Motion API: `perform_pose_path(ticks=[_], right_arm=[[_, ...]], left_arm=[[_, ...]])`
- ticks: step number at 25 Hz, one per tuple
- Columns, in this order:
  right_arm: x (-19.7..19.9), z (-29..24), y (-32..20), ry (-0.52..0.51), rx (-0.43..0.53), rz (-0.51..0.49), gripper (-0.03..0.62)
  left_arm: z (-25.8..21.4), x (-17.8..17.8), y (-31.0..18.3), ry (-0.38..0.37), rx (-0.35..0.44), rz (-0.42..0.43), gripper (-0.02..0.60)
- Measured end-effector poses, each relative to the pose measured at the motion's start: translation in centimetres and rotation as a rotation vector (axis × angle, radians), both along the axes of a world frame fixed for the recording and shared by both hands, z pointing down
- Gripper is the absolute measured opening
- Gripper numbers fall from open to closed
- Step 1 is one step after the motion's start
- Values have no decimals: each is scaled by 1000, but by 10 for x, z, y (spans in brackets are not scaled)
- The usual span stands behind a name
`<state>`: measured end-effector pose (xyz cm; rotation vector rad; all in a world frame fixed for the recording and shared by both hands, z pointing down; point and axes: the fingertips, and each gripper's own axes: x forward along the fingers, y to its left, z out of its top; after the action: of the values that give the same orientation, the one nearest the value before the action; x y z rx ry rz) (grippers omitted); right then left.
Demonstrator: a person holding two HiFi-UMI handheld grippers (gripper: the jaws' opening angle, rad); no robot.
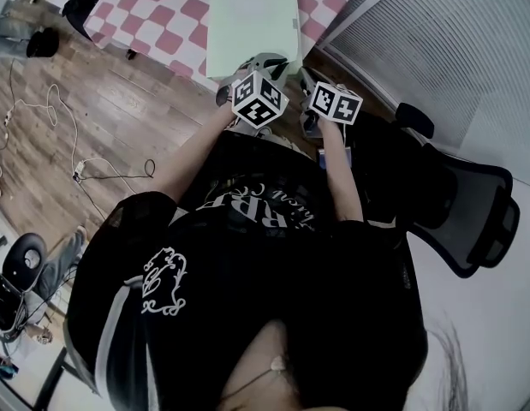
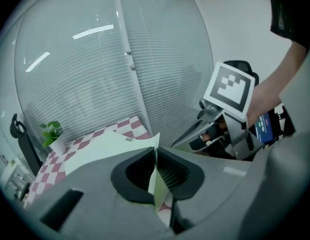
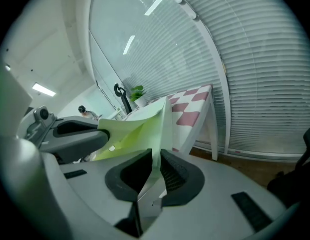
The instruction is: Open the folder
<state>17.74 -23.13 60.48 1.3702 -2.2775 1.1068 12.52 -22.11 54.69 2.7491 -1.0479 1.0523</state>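
A pale green folder [image 1: 252, 24] lies on a table with a pink-and-white checked cloth [image 1: 153, 11], its near edge by the table's front. My left gripper [image 1: 266, 62] is shut on a thin leaf of the folder [image 2: 102, 146] at that edge, the sheet pinched between its pads [image 2: 156, 171]. Just to its right, my right gripper [image 1: 306, 82] is shut on the folder's near corner [image 3: 139, 129], as its own view shows [image 3: 156, 171]. In the right gripper view the left gripper [image 3: 94, 134] holds a leaf raised a little, with a wedge-shaped gap under it.
A wall of white blinds [image 1: 453, 41] runs close along the table's right side. A black office chair [image 1: 470, 212] stands behind me on the right. A small potted plant [image 2: 53, 134] sits at the table's far end. Cables [image 1: 68, 135] trail over the wooden floor to the left.
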Motion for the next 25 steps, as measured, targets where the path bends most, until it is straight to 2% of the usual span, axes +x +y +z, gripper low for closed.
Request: perform_pose_path(ticks=[3, 6, 15, 20, 25], right_arm=[[-1, 0, -1, 2, 1, -2, 37], [0, 0, -1, 4, 2, 0, 37], [6, -21, 13, -26, 27, -7, 37], [5, -13, 9, -28, 27, -8, 37], [-2, -2, 2, -45, 12, 10, 37]], left_arm=[[-8, -2, 0, 54, -9, -24, 26], [-27, -7, -2, 93, 29, -47, 26], [-107, -61, 19, 459, 12, -275, 28], [-132, -125, 25, 589, 87, -480, 28], [-133, -206, 31, 622, 145, -673, 26]])
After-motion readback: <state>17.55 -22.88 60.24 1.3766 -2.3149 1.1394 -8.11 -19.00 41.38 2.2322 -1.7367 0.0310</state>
